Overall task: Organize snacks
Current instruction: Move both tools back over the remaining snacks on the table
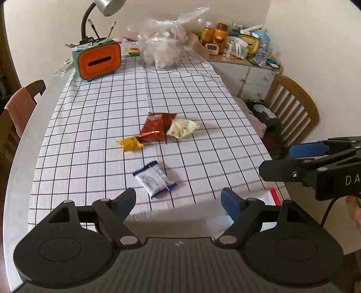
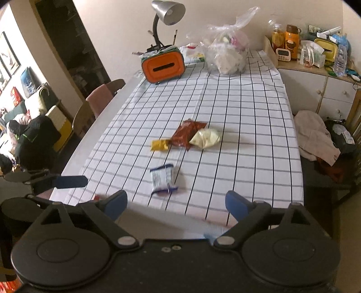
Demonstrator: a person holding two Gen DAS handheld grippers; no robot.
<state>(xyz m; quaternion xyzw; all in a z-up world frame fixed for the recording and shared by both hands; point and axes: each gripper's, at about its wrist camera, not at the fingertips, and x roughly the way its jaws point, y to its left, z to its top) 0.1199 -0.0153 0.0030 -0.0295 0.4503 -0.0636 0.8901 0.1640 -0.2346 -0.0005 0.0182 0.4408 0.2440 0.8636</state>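
Observation:
Four snack packets lie on the checked tablecloth (image 1: 90,135). A blue-and-white packet (image 1: 155,180) (image 2: 163,179) is nearest. Farther back, a yellow packet (image 1: 130,144) (image 2: 159,144), a red packet (image 1: 155,128) (image 2: 187,134) and a cream packet (image 1: 181,128) (image 2: 205,138) touch in a row. My left gripper (image 1: 178,200) hovers open over the table's near edge, nothing between its fingers. My right gripper (image 2: 176,199) is open and empty too, just short of the blue-and-white packet. In the left wrist view the right gripper (image 1: 284,161) comes in from the right.
An orange tissue box (image 1: 99,59) with a desk lamp (image 1: 108,6) behind it and a clear bag of items (image 1: 161,48) stand at the far end. Wooden chairs (image 1: 293,108) flank the table. A cluttered white cabinet (image 2: 315,83) is at back right. A white, red-edged object (image 1: 274,196) sits at the near edge.

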